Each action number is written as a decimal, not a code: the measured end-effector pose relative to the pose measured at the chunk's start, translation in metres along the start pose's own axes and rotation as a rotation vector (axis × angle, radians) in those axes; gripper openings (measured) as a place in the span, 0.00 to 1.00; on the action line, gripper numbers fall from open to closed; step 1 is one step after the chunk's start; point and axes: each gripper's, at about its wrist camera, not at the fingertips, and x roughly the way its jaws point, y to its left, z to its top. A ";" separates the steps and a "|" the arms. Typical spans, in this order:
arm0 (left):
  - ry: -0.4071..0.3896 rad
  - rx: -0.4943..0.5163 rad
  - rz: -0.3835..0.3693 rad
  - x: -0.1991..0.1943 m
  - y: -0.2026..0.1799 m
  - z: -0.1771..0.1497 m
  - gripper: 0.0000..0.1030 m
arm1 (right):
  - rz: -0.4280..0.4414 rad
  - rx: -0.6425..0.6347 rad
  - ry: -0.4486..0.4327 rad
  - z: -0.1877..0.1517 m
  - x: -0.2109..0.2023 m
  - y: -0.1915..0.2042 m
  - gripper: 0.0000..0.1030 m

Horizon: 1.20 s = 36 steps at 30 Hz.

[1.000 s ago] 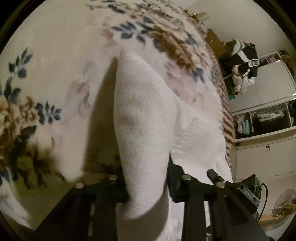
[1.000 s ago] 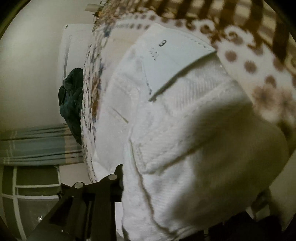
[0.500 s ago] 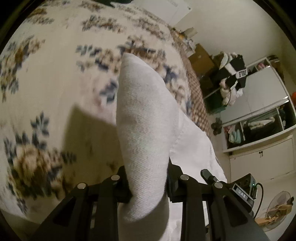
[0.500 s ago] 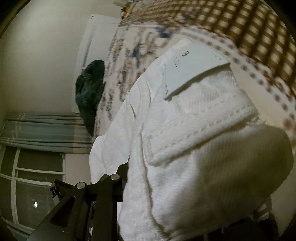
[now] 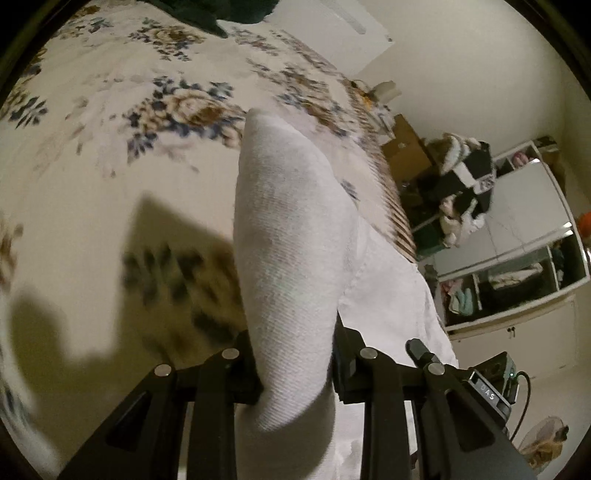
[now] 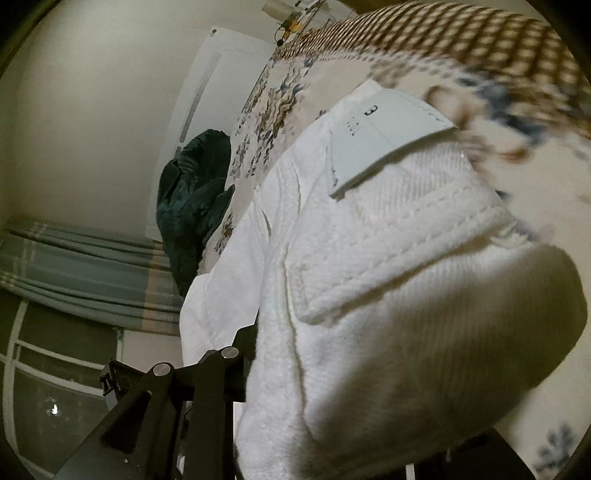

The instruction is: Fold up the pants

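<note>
The white pants (image 5: 291, 251) hang lifted over a floral bedspread (image 5: 110, 147). My left gripper (image 5: 295, 365) is shut on a fold of the white fabric, which rises between its fingers. In the right wrist view my right gripper (image 6: 317, 373) is shut on the waistband end of the pants (image 6: 388, 277), where a white label patch (image 6: 384, 144) and a stitched belt loop show. The bulging cloth hides the right finger of that gripper.
A dark green garment (image 6: 192, 206) lies on the bed's far side, also at the top of the left wrist view (image 5: 207, 11). A checked brown blanket (image 6: 461, 40) covers one end of the bed. A wardrobe with clothes (image 5: 517, 266), a fan (image 5: 543, 443) and a curtained window (image 6: 74, 266) stand around.
Both grippers have risen with the pants held; the bedspread sits farther below, and more of the room and the dark green garment has come into view.
</note>
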 end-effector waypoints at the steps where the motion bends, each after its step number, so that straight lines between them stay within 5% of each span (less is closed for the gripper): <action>1: 0.004 -0.003 0.009 0.008 0.012 0.013 0.23 | -0.003 0.002 0.005 0.006 0.022 0.003 0.25; 7: 0.054 -0.040 0.063 0.051 0.081 0.068 0.24 | -0.040 0.002 0.052 0.028 0.145 0.007 0.25; 11: 0.089 -0.020 0.050 0.059 0.094 0.062 0.26 | -0.095 0.006 0.082 0.027 0.182 -0.003 0.31; 15: 0.103 -0.060 0.024 0.055 0.105 0.057 0.28 | -0.129 0.067 0.113 0.022 0.165 -0.031 0.43; 21: 0.111 -0.083 0.031 0.052 0.109 0.061 0.31 | -0.205 0.116 0.040 0.032 0.109 -0.066 0.38; 26: 0.099 -0.063 0.181 0.036 0.093 0.060 0.38 | -0.282 0.052 0.060 0.039 0.102 -0.056 0.38; 28: 0.084 0.013 0.315 0.026 0.076 0.055 0.53 | -0.355 -0.025 0.067 0.040 0.097 -0.039 0.40; 29: 0.080 0.039 0.355 0.023 0.070 0.052 0.71 | -0.395 -0.067 0.072 0.039 0.096 -0.032 0.41; 30: 0.067 0.075 0.404 0.017 0.060 0.047 0.84 | -0.442 -0.114 0.074 0.038 0.096 -0.022 0.47; 31: 0.059 0.094 0.425 0.014 0.055 0.044 0.86 | -0.501 -0.183 0.066 0.036 0.094 -0.008 0.58; 32: 0.046 0.125 0.466 0.008 0.046 0.037 0.87 | -0.544 -0.222 0.061 0.034 0.093 0.001 0.64; 34: 0.040 0.172 0.543 0.002 0.034 0.026 0.87 | -0.632 -0.309 0.056 0.029 0.093 0.020 0.93; 36: 0.039 0.205 0.598 -0.004 0.024 0.016 0.87 | -0.701 -0.396 0.056 0.022 0.091 0.039 0.98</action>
